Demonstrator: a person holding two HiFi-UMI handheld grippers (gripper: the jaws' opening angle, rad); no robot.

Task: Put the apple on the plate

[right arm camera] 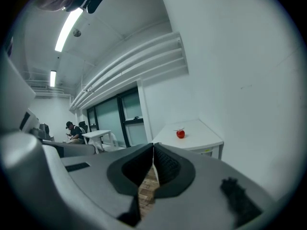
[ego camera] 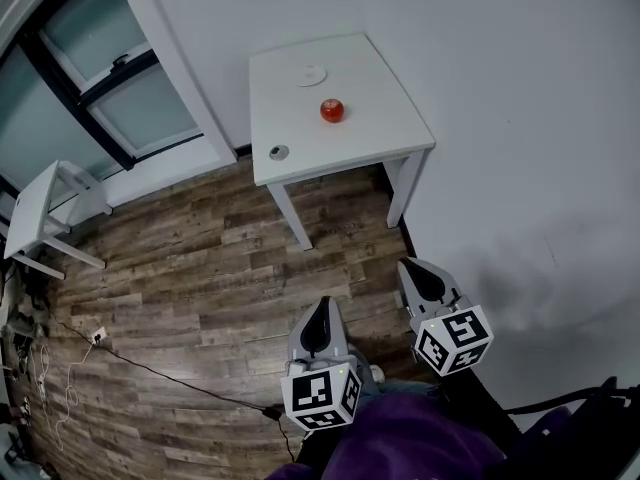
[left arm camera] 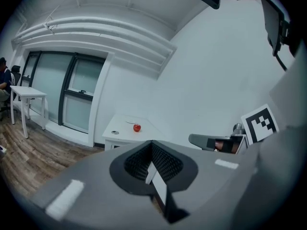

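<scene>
A red apple (ego camera: 332, 110) sits near the middle of the white table (ego camera: 385, 118). A white plate (ego camera: 311, 75) lies by the far edge. The left gripper (ego camera: 322, 304) and right gripper (ego camera: 409, 266) are over the wood floor (ego camera: 180, 268), away from the table.

left tool (ego camera: 323, 308), right tool (ego camera: 413, 271), jaws together

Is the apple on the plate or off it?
Off it: the apple rests on the bare white table, apart from the plate lying beyond it.
</scene>
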